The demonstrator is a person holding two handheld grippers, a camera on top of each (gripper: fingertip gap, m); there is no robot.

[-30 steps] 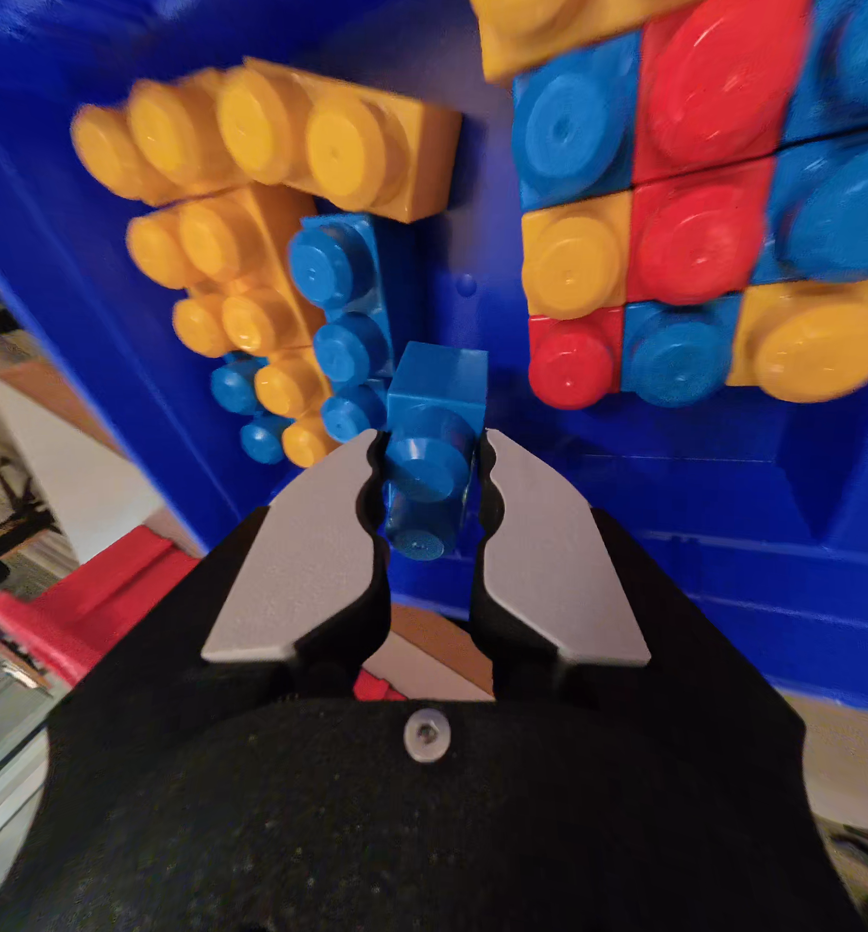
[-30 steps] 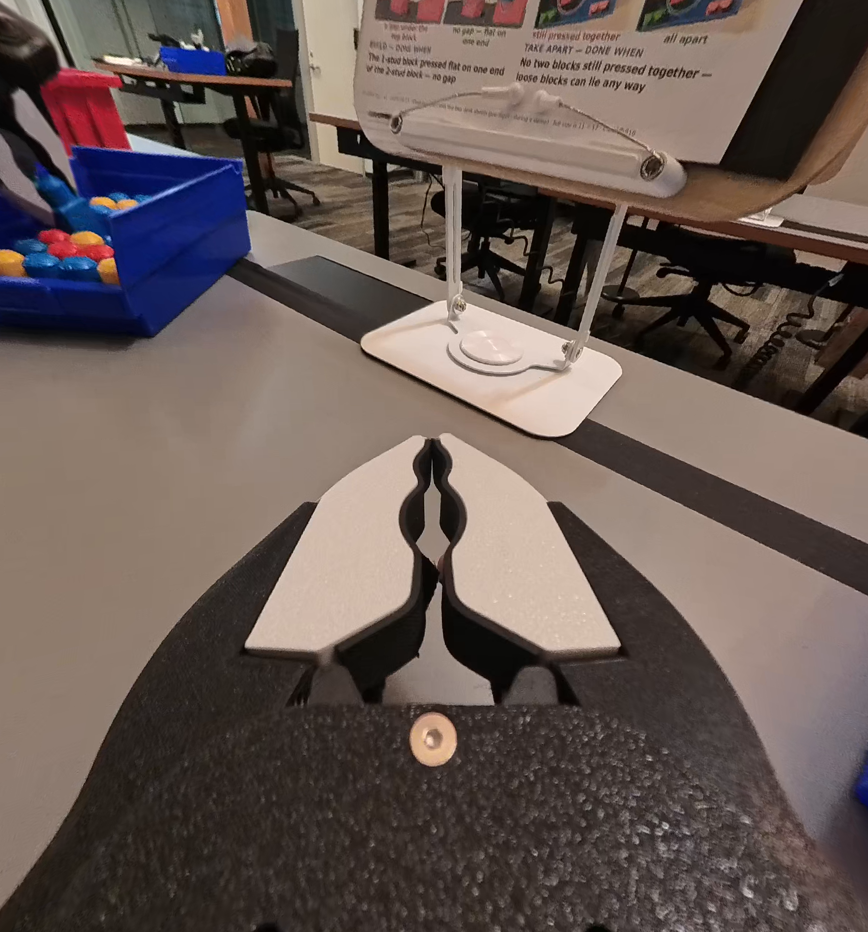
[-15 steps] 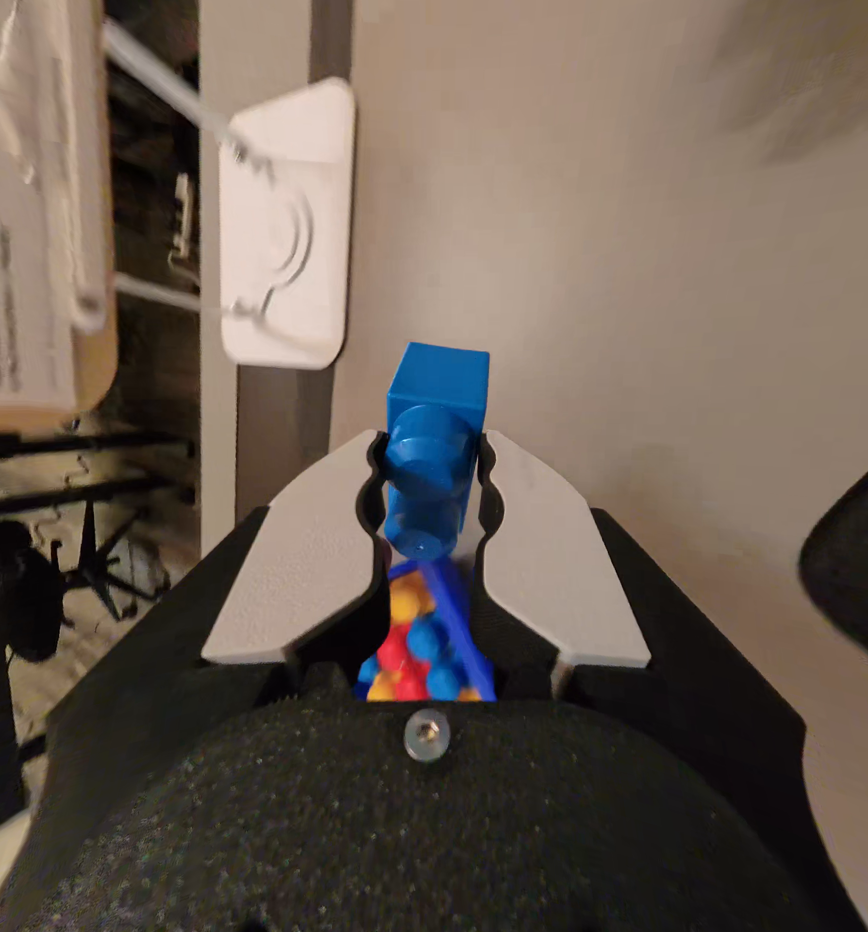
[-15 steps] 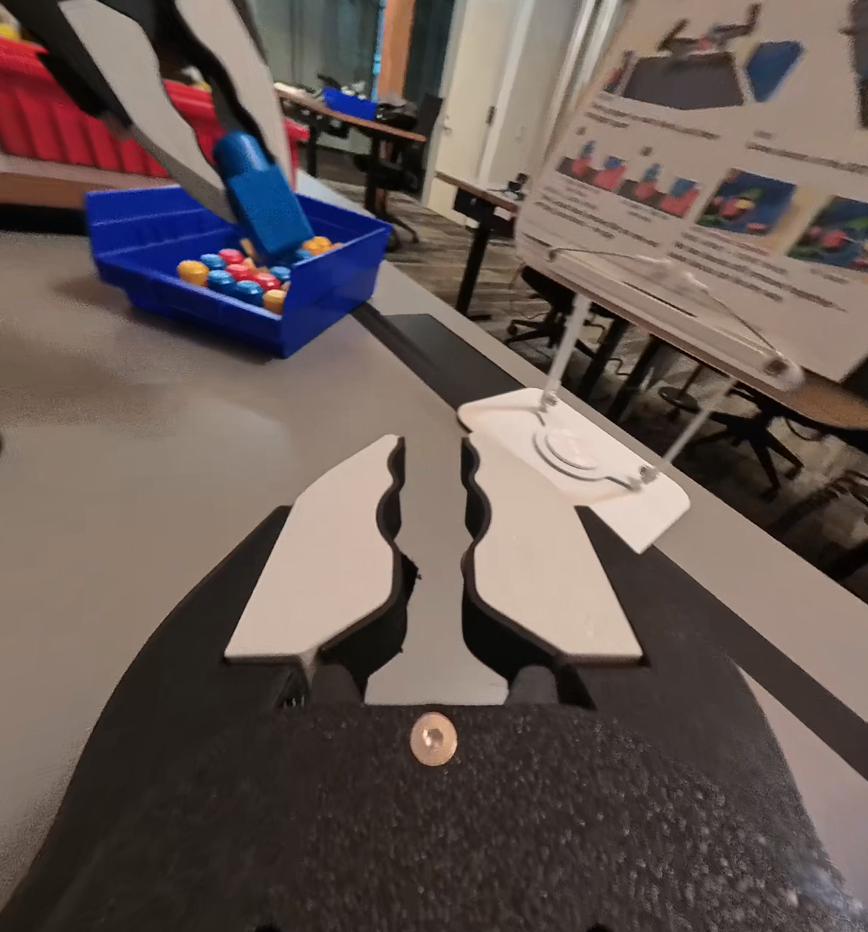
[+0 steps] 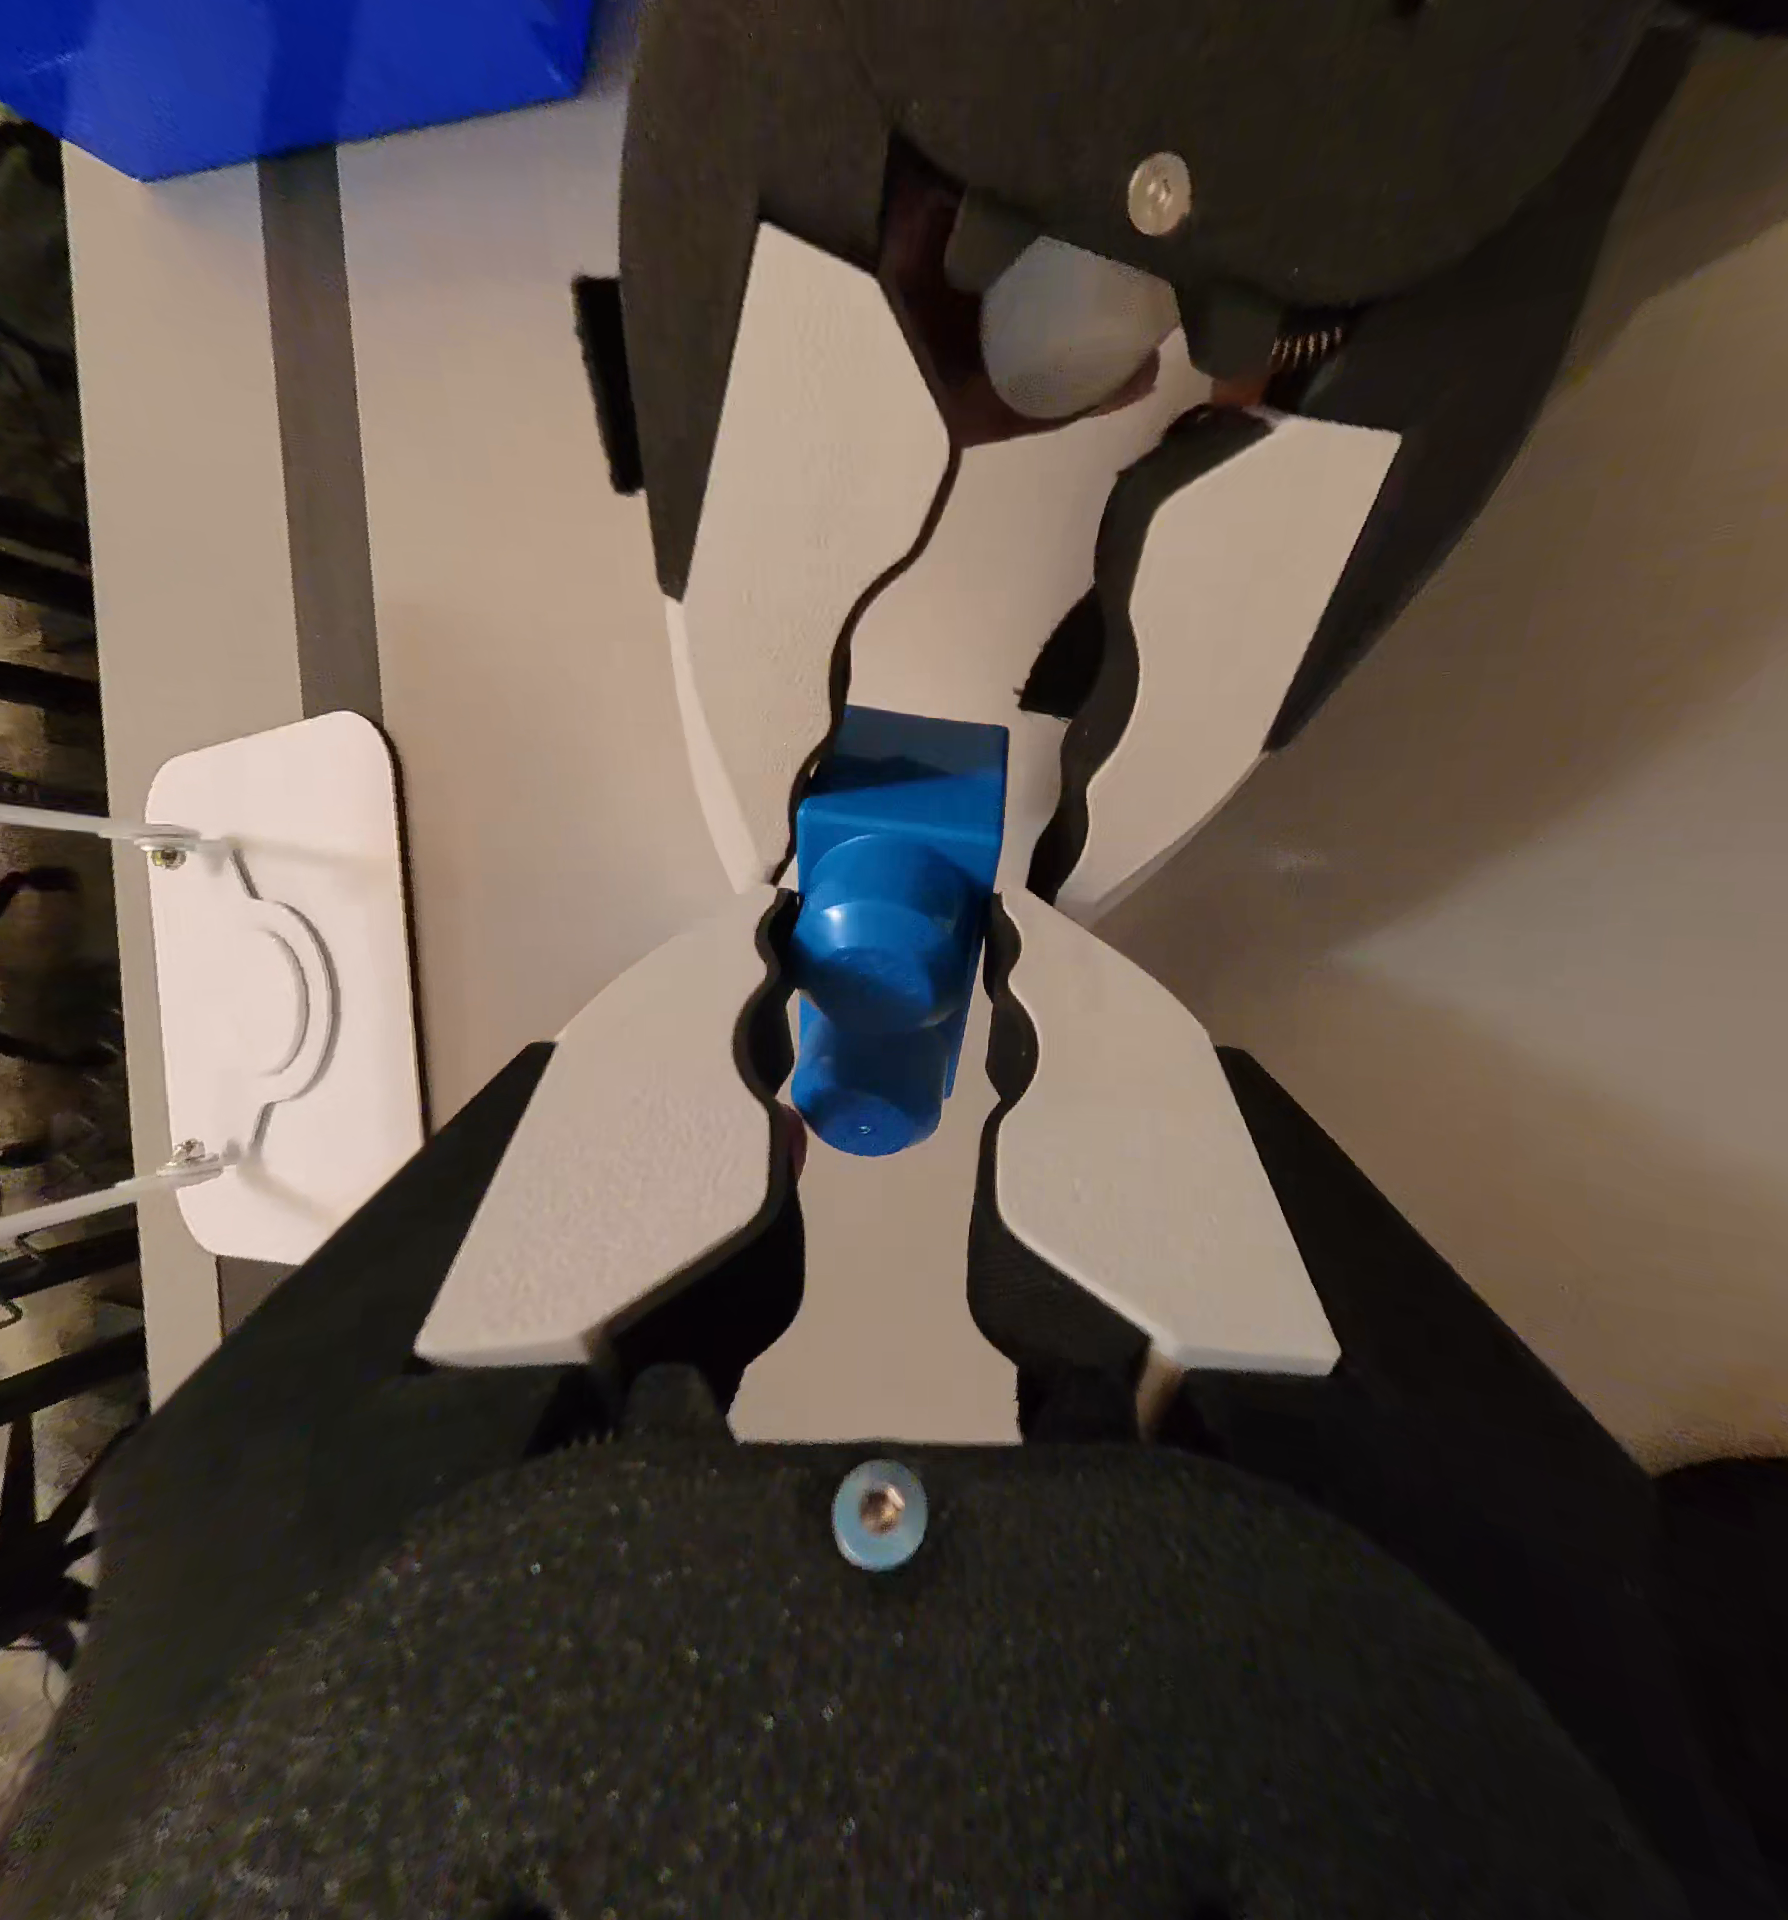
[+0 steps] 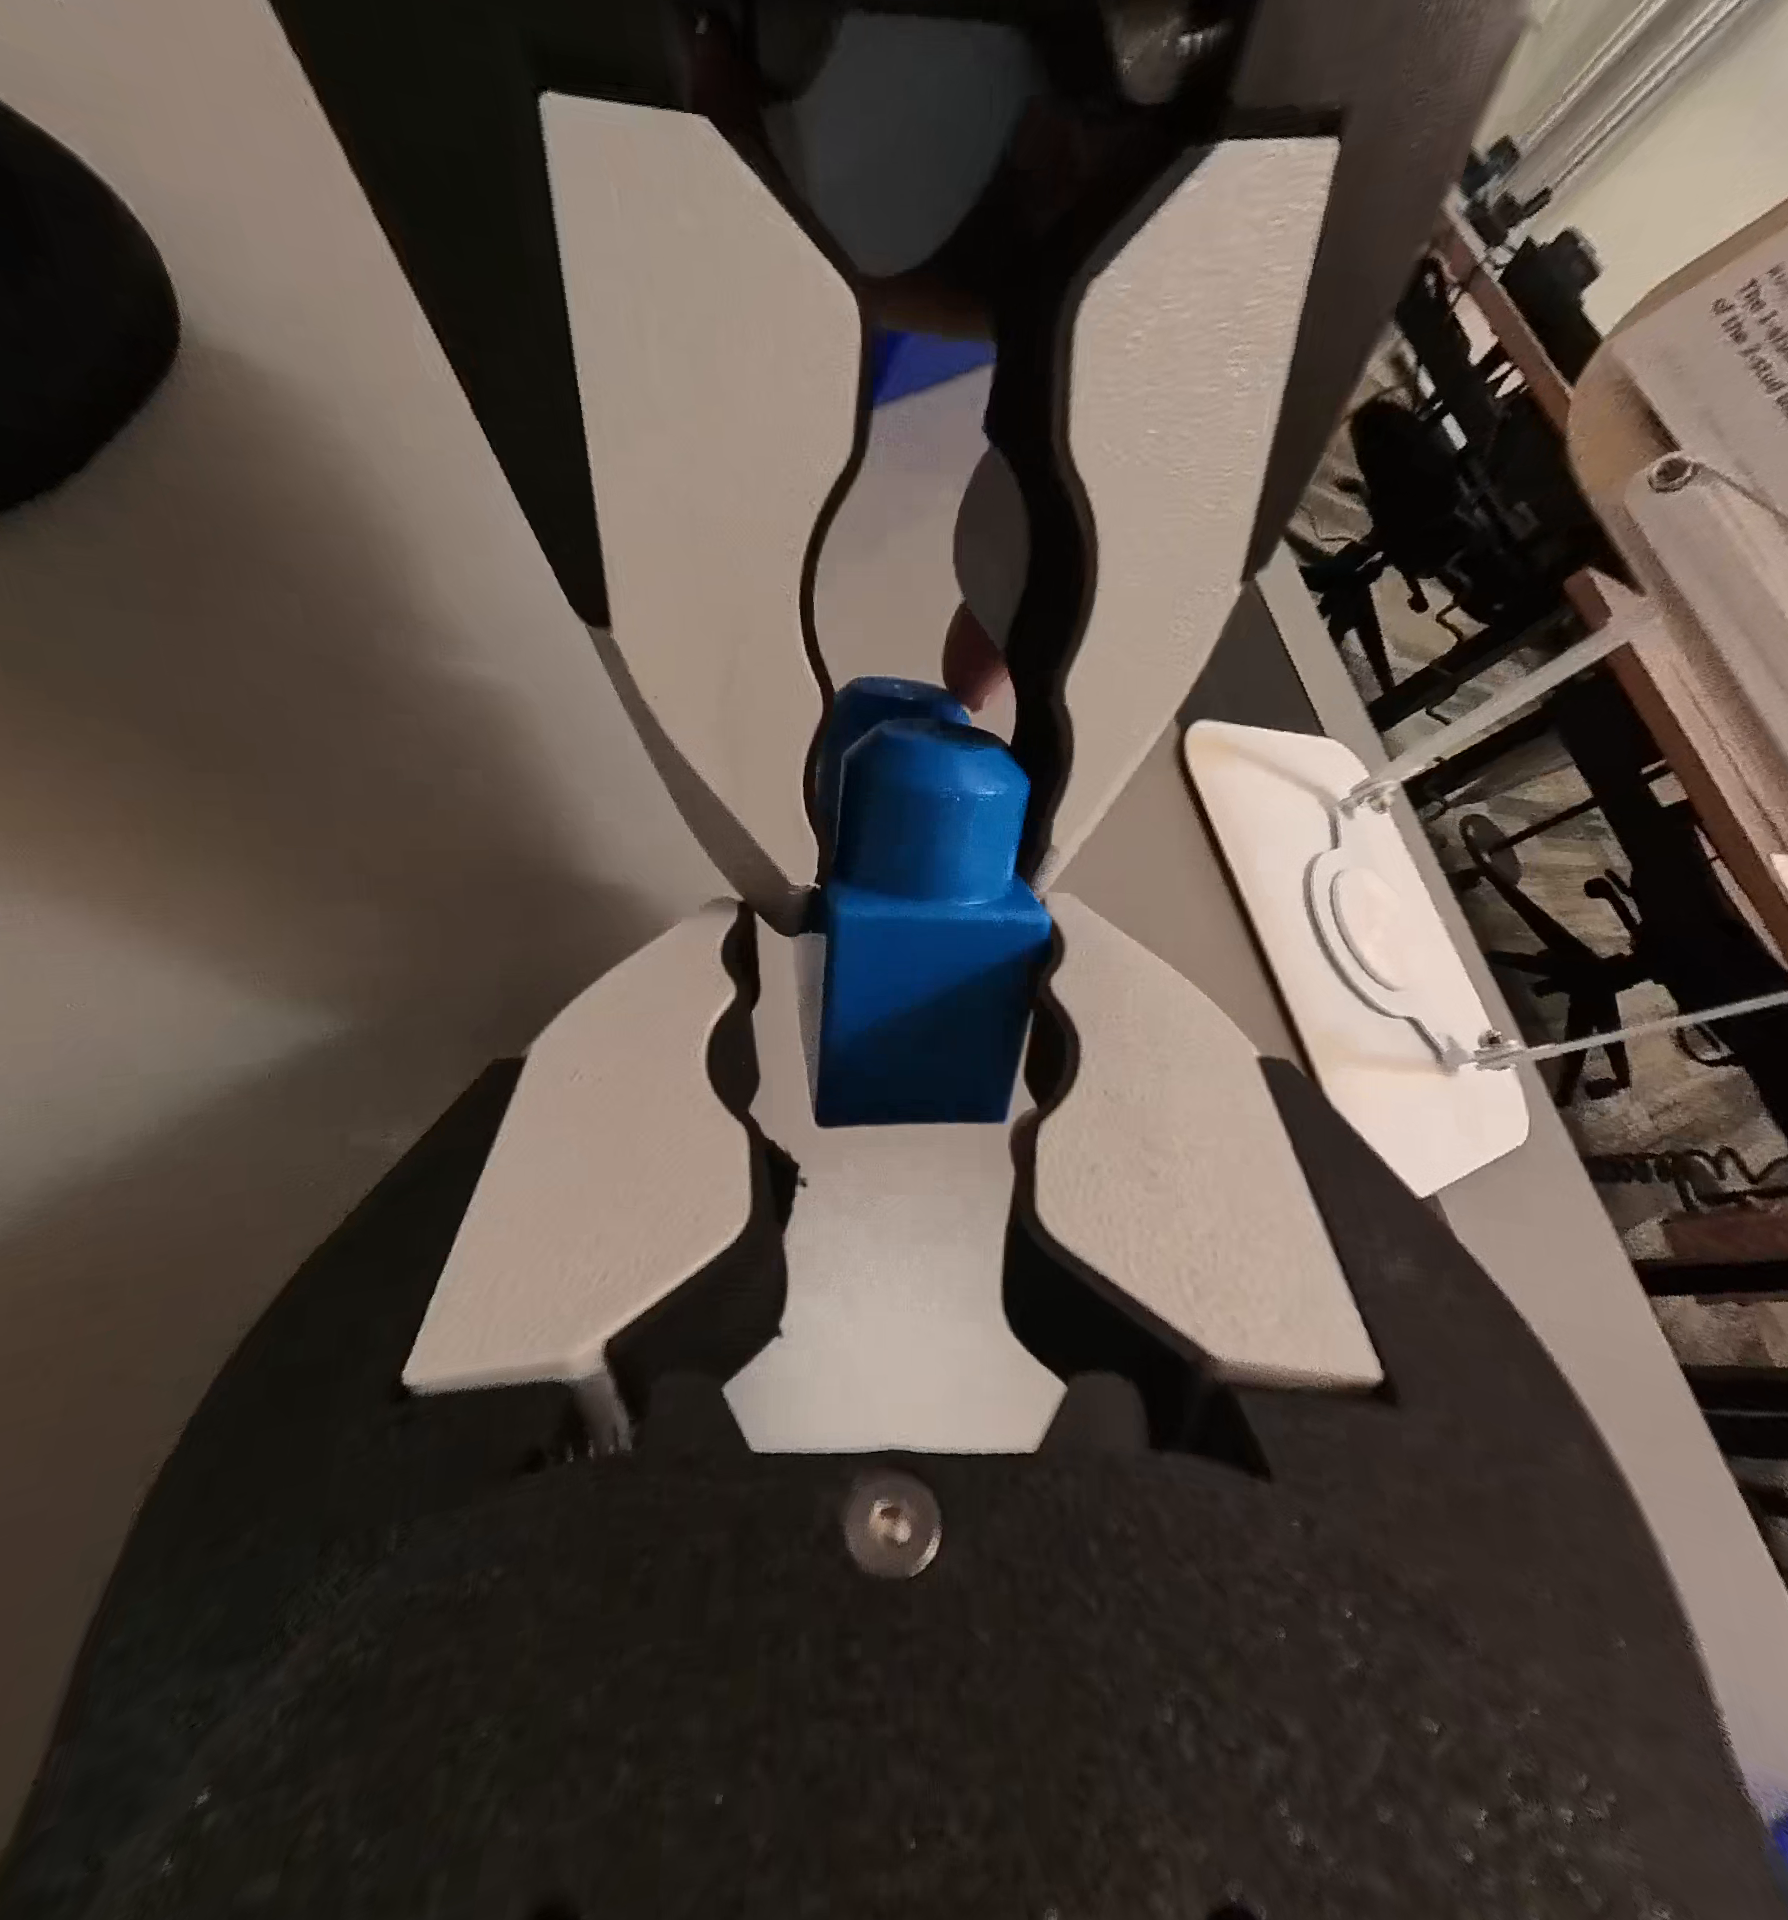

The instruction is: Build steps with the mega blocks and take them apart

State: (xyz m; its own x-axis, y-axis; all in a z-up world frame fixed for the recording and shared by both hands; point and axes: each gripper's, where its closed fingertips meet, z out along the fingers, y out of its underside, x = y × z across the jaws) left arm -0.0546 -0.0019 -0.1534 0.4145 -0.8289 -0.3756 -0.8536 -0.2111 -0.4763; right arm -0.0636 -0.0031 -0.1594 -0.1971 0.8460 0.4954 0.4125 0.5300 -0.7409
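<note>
Holding the blue 2-stud block (image 5: 885, 997) mid-air over the worktop (image 5: 1492, 935), left fingers (image 5: 661, 1091) clamped on its sides. Right fingers (image 6: 609, 1091) straddle its far end, narrow, contact unclear. Light, rigid, slick plastic; I'd grip flat walls, not studs.

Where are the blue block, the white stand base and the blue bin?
blue block (image 5: 895, 831), left wrist view, on its square body.
white stand base (image 5: 277, 987), left wrist view, on the flat plate.
blue bin (image 5: 246, 73), left wrist view, on its outer wall.
</note>
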